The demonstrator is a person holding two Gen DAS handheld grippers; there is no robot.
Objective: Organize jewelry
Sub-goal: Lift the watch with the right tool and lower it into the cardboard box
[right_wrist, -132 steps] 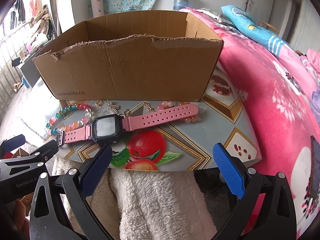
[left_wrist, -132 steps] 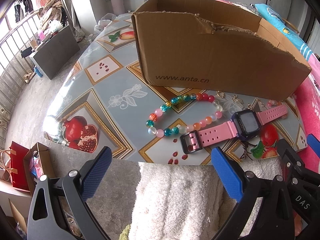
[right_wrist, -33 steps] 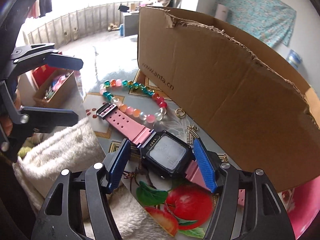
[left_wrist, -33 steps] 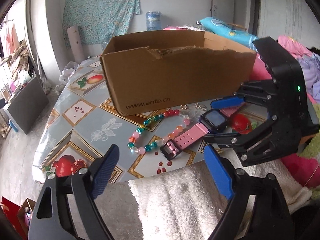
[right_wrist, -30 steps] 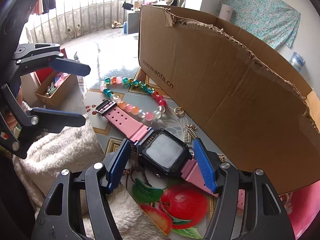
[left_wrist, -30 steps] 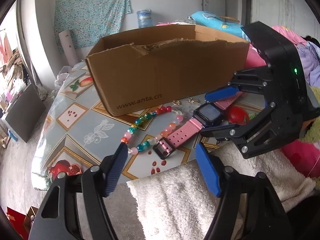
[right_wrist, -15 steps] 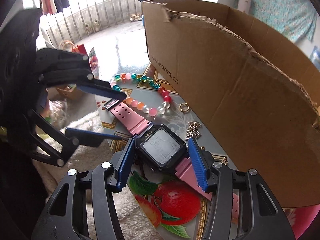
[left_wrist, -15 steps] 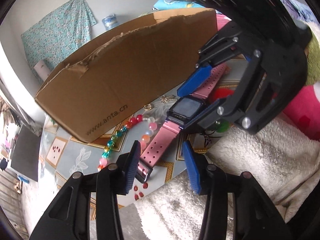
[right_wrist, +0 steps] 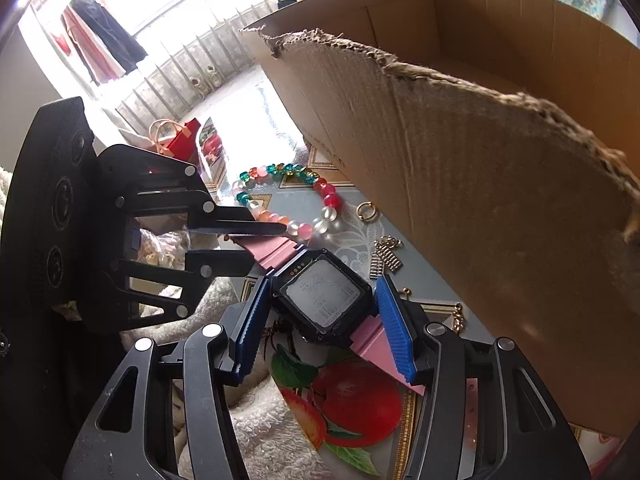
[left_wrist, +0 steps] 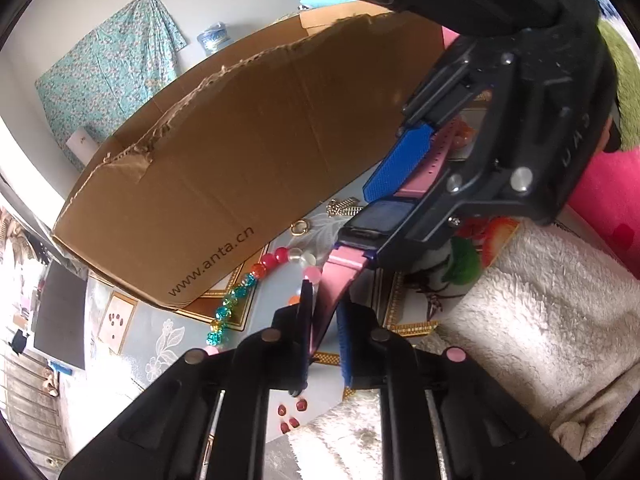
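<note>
While the right gripper [right_wrist: 322,320] clamps its blue pads on the dark face of a pink watch [right_wrist: 320,292] just in front of the cardboard box [right_wrist: 480,200], the left gripper [left_wrist: 323,328] pinches the watch's strap nearly shut, beside a bead bracelet [right_wrist: 288,196] lying before the box.

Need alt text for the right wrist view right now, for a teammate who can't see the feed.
The right gripper clamps the black case of a pink-strapped watch, while the left gripper pinches its strap end. A bead bracelet and small gold pieces lie beside a torn cardboard box.
</note>
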